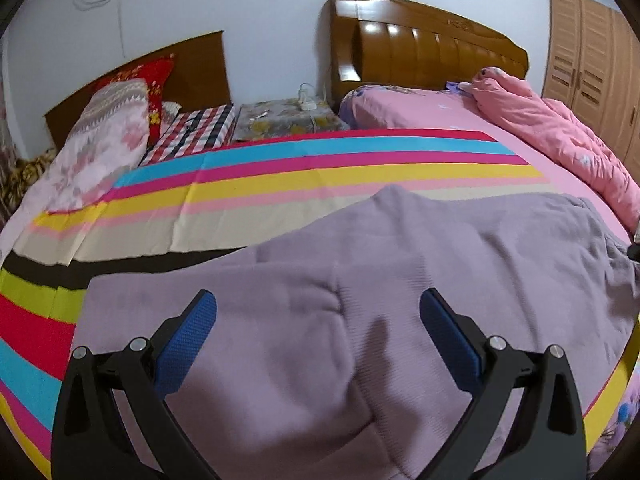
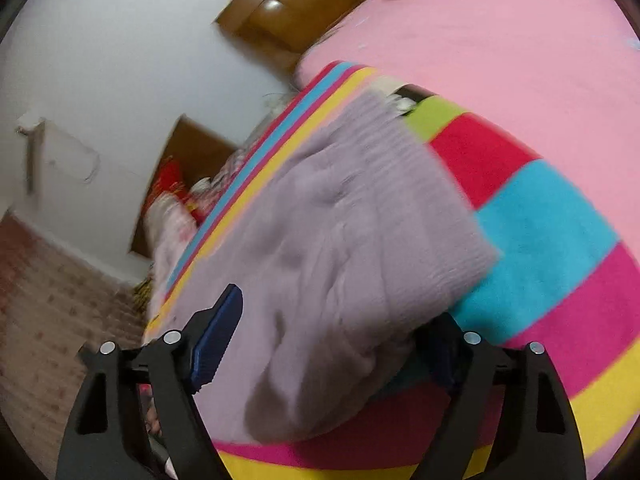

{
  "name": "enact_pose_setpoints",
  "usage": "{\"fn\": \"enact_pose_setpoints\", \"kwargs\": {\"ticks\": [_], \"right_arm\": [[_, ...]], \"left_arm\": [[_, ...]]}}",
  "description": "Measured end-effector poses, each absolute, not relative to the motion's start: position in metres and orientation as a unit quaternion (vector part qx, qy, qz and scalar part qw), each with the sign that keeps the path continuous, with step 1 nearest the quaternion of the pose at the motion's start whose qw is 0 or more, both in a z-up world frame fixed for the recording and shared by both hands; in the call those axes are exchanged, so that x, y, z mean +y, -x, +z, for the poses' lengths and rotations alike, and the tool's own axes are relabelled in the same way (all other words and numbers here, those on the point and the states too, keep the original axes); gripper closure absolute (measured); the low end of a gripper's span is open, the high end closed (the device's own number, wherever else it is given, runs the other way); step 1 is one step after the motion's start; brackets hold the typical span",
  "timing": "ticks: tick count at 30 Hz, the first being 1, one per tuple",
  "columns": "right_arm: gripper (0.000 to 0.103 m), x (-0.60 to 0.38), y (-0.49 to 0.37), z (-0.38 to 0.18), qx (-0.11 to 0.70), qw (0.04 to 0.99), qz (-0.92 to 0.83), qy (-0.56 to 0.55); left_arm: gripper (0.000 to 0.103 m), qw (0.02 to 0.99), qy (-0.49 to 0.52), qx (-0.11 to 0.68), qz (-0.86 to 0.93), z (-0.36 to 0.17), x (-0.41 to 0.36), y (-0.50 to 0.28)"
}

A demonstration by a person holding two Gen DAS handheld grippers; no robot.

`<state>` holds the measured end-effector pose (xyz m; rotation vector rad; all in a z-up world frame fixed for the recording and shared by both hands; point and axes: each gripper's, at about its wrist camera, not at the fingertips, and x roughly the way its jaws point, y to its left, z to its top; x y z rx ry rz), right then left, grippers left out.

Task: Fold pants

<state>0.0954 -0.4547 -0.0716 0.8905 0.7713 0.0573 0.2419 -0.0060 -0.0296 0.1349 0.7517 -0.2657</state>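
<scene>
Lilac knit pants (image 1: 400, 280) lie spread on a striped multicolour sheet (image 1: 280, 176) on the bed. My left gripper (image 1: 318, 306) is open just above the pants, its blue pads (image 1: 192, 336) wide apart with the cloth between and below them. In the right wrist view the pants (image 2: 340, 240) lie folded over, ribbed edge toward the right. My right gripper (image 2: 340, 316) is open around the near edge of the pants; its left pad (image 2: 216, 336) rests on top of the cloth and its right pad is mostly hidden under the edge.
A pink quilt (image 1: 560, 132) is bunched at the right of the pink bed. Pillows (image 1: 104, 140) and a checked cloth (image 1: 196, 128) lie at the left. A bedside cabinet (image 1: 280, 120) and wooden headboards (image 1: 420, 44) stand behind. The floor (image 2: 48, 300) shows at left.
</scene>
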Motion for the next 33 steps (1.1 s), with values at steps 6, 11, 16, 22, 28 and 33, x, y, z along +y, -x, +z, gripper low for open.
{"fn": "enact_pose_setpoints", "kwargs": {"ticks": [6,11,16,22,28,33], "right_arm": [[0.038,-0.459,-0.103,-0.075,0.359,0.837,-0.006,-0.414],[0.066,-0.467,-0.099,-0.086,0.327,0.834,-0.017,-0.445],[0.073,-0.474,-0.083,-0.092,0.282,0.824,-0.026,-0.491],[0.073,-0.470,-0.083,-0.090,0.275,0.821,-0.034,-0.500],[0.073,-0.468,-0.077,-0.085,0.260,0.821,-0.049,-0.507],[0.073,-0.425,-0.090,-0.024,0.256,0.885,-0.080,-0.380]], "left_arm": [[0.002,0.921,-0.077,0.367,-0.104,-0.025,0.007,-0.246],[0.002,0.909,-0.083,0.393,-0.110,-0.036,0.004,-0.252],[0.001,0.896,-0.091,0.421,-0.108,-0.063,0.002,-0.260],[0.001,0.898,-0.093,0.417,-0.106,-0.067,0.001,-0.258],[0.001,0.898,-0.090,0.418,-0.107,-0.065,0.002,-0.259],[0.001,0.892,-0.068,0.429,-0.123,-0.059,0.009,-0.262]]}}
